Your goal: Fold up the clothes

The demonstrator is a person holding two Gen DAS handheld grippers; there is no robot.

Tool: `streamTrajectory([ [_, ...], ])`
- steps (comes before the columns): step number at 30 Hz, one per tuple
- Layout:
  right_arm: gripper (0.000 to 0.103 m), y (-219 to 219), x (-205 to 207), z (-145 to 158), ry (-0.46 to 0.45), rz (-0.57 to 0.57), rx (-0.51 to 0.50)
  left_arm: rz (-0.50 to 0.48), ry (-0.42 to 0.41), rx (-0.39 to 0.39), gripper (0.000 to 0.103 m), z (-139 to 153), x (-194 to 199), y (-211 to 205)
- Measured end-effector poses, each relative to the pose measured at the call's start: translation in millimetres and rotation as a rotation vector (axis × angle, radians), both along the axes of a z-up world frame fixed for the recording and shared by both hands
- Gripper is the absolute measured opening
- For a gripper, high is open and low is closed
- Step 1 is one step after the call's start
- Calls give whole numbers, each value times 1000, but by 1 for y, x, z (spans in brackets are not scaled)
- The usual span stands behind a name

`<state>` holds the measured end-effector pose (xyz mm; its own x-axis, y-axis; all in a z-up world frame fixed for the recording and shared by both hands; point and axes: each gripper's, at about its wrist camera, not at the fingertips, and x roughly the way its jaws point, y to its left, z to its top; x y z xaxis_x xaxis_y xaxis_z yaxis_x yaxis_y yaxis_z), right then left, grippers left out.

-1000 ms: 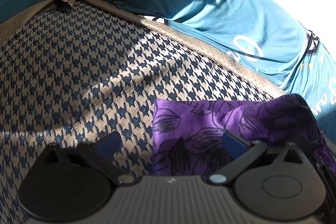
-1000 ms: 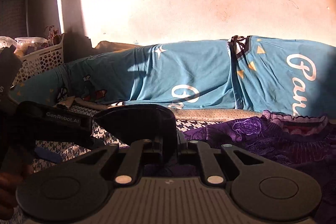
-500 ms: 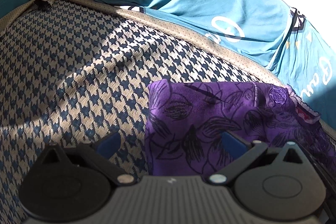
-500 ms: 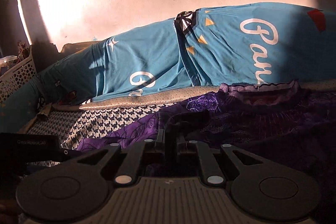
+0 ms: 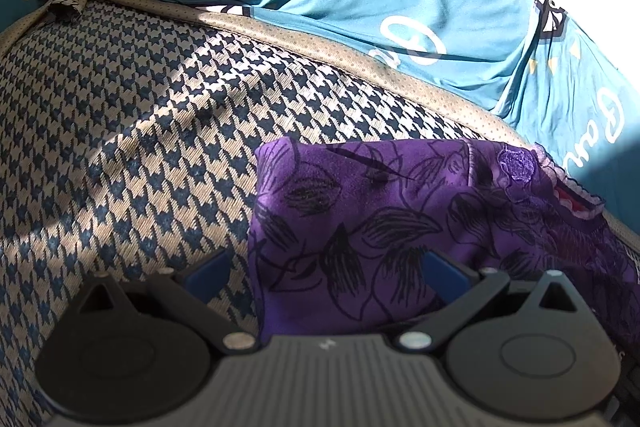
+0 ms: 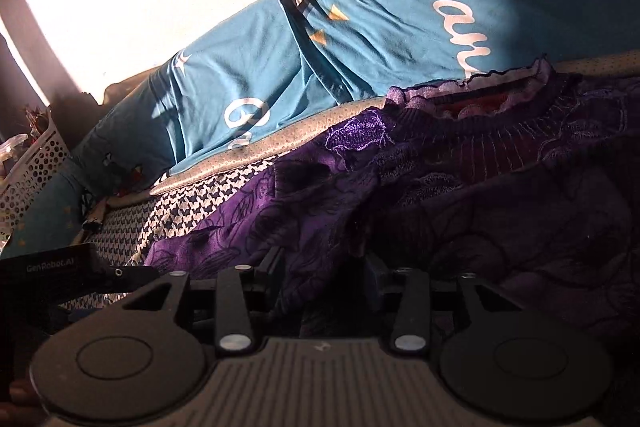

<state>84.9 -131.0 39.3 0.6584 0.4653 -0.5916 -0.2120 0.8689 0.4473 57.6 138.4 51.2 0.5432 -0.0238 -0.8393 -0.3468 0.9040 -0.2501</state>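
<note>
A purple garment (image 5: 360, 211) with black leaf outlines lies on the houndstooth cover (image 5: 140, 131). Its lace-trimmed neckline (image 6: 500, 99) points toward the back. My left gripper (image 5: 324, 269) is open low over the garment's left edge, its right blue pad (image 5: 444, 269) above the cloth and its left pad (image 5: 206, 269) above the cover. In the right wrist view the garment (image 6: 480, 195) fills the near field. My right gripper (image 6: 324, 267) is open a little, with a ridge of purple cloth standing between its dark fingers (image 6: 276, 267).
A teal printed sheet (image 5: 400, 7) is draped along the back, with a beige dotted border (image 5: 320, 43) below it. A white perforated basket (image 6: 32, 163) stands at far left in the right wrist view. The left gripper's black body (image 6: 52, 267) shows there too.
My right gripper has swung right and down onto the purple garment, and its fingers, shut before, have parted. The left gripper has stayed open with little movement.
</note>
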Motion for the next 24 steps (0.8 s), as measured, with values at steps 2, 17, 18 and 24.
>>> streamTrajectory([
  [2, 41, -1, 5, -3, 8, -23, 30, -3, 5, -1, 103, -1, 0, 0],
  [17, 11, 4, 27, -18, 25, -119, 139, 8, 25, -10, 103, -3, 0, 5],
  [18, 11, 5, 26, -16, 12, -120, 132, 10, 25, -9, 103, -3, 0, 5],
  [24, 11, 2, 10, 17, -148, -132, 104, -2, 24, 4, 103, -1, -3, -3],
])
